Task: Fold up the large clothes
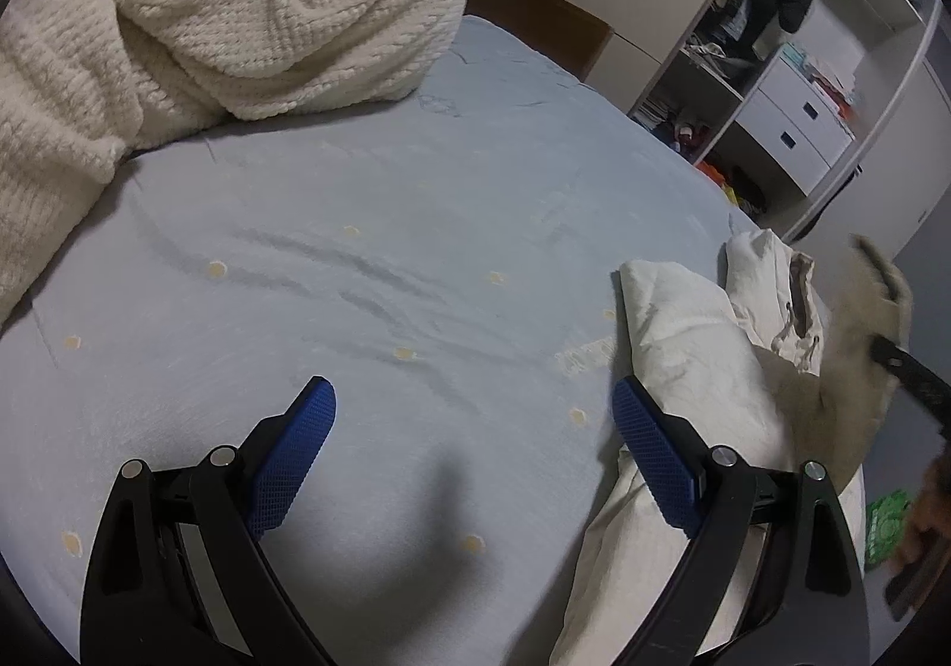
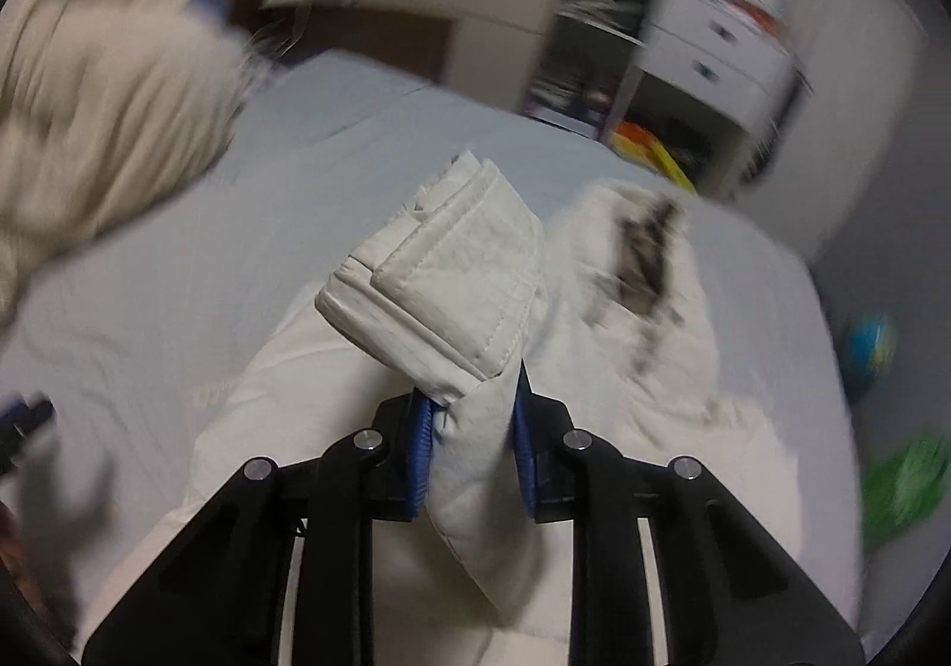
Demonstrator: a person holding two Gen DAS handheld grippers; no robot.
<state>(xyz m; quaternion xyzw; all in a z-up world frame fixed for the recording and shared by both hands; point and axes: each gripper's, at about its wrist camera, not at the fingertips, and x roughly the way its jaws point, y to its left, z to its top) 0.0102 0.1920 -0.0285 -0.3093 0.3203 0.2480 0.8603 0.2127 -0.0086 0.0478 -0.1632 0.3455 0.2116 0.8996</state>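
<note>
— So, what is the left gripper (image 1: 474,431) doing?

— It is hanging over the light blue bed sheet (image 1: 380,226) with its blue pads (image 1: 297,452) spread wide. Nothing is lying between them. The right pad is sitting just beside the edge of the white jacket (image 1: 683,345), maybe touching it; I cannot tell for sure.

— And where is the jacket lying?

— It is lying on the right part of the bed, near the edge, in a loose heap. In the left wrist view one part of it is rising at the far right, blurred, with a dark piece of the other tool beside it.

— Is the right gripper (image 2: 472,428) holding something?

— Yes. Its pads are pressing narrow on a fold of the white jacket (image 2: 463,286), and a stitched cuff or strap of the same jacket is standing up just above the fingertips. The rest of the jacket is spreading under the tool, and a part with dark marks is lying to the right; it is too blurred to name.

— What else is showing?

— A cream knitted blanket (image 1: 249,12) is piling at the far left of the bed, well apart from the jacket. Behind the bed an open wardrobe (image 1: 790,90) with white drawers is standing.
</note>
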